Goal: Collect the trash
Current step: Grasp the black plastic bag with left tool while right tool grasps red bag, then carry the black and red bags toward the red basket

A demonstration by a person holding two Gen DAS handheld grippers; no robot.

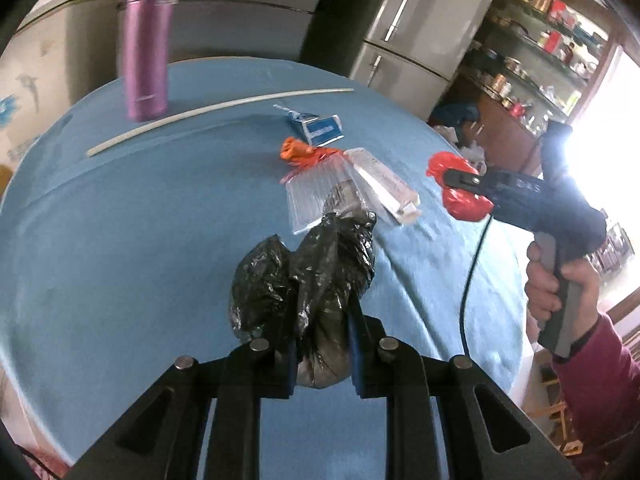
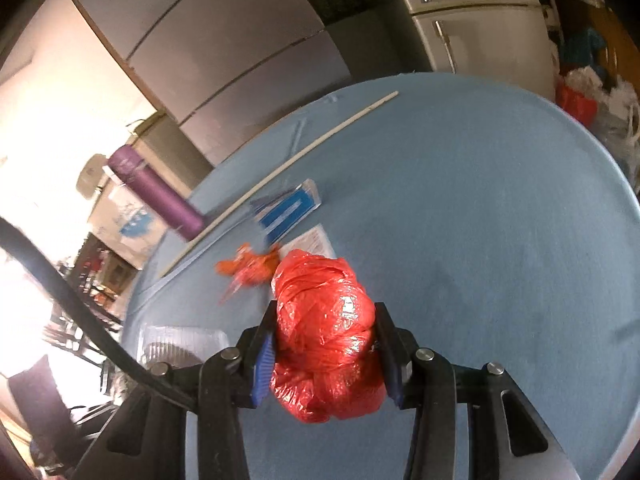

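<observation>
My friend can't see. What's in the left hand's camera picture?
The left gripper squeezes a crumpled black bag above a blue table. Farther off, the right gripper holds a red bag. Wrappers, a white stick and a purple bottle remain.

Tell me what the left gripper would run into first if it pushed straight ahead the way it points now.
Probably the clear plastic tray lying just beyond the black bag that the left gripper holds; depth is uncertain, so it might pass above it.

I see a black crumpled bag (image 1: 304, 280); a glossy red bag (image 2: 326, 336); a purple flask (image 1: 147, 40); a plain blue counter (image 1: 120, 240); an orange wrapper (image 1: 300, 152).
</observation>
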